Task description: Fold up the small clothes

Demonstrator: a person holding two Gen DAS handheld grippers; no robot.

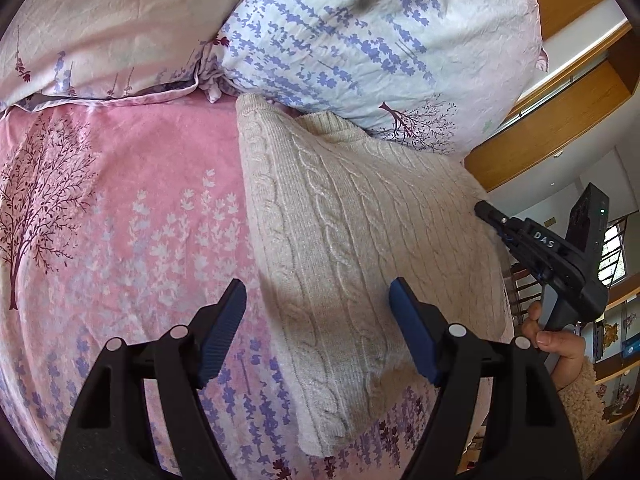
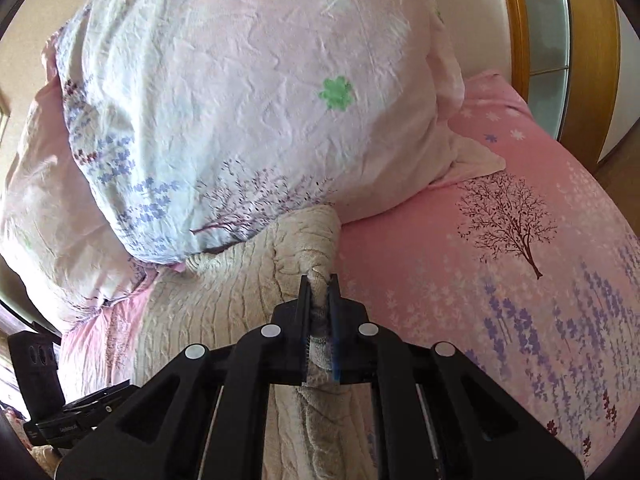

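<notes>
Left wrist: sweater (image 1: 360, 240) against pillow (image 1: 360, 40), pink bedsheet (image 1: 120, 220)

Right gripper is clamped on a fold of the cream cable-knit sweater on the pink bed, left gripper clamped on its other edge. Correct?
Not quite. The left gripper is open, jaws spread above the cream cable-knit sweater without pinching it, as the left wrist view shows. The right gripper is indeed clamped on a fold of the sweater on the pink bed.
</notes>
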